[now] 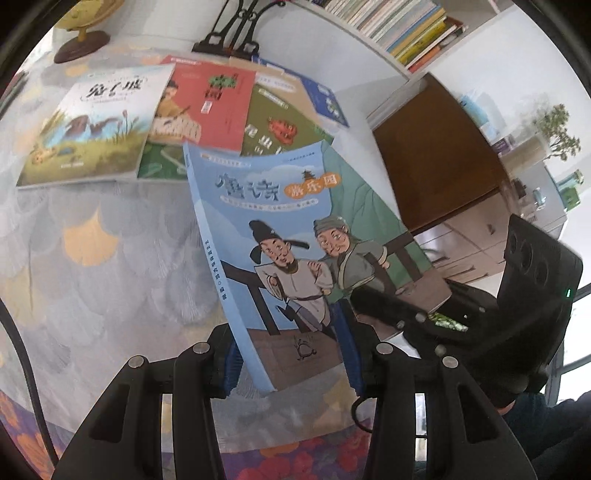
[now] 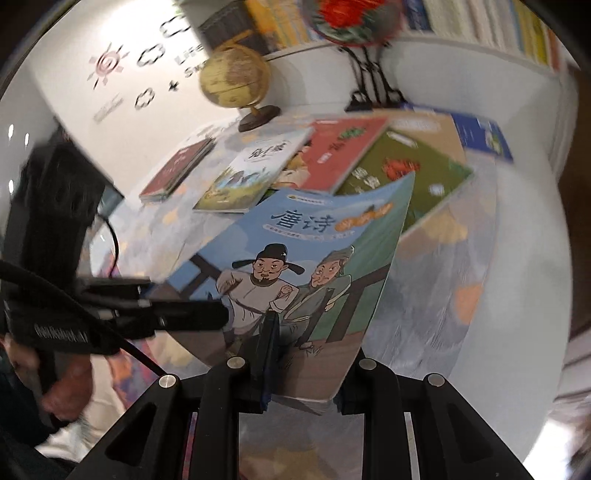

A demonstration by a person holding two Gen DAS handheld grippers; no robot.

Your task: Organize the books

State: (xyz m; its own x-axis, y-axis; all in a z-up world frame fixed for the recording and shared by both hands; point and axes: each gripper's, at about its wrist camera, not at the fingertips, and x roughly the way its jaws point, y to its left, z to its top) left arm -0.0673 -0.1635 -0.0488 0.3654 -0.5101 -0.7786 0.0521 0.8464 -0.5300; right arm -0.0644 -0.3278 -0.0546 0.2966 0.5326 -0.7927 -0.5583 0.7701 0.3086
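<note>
A blue picture book [image 1: 295,251] with two cartoon men on its cover hangs tilted above the table; it also shows in the right wrist view [image 2: 306,273]. My left gripper [image 1: 291,365] is shut on its lower edge, the blue pads [image 1: 351,354] on either side. My right gripper [image 2: 295,354] is shut on its other edge. Each gripper shows in the other's view: the right one [image 1: 406,314] grips the book's right corner, the left one [image 2: 177,314] grips its left side. Several books lie fanned on the table behind: white [image 1: 92,129], red [image 1: 210,107], green [image 1: 280,125].
A globe [image 2: 232,77] and a black stand [image 1: 229,40] sit at the table's far edge. A dark red book [image 2: 177,170] lies apart at the left. A shelf of books [image 1: 406,26] runs along the wall. The tablecloth [image 1: 110,258] has a grey scallop pattern.
</note>
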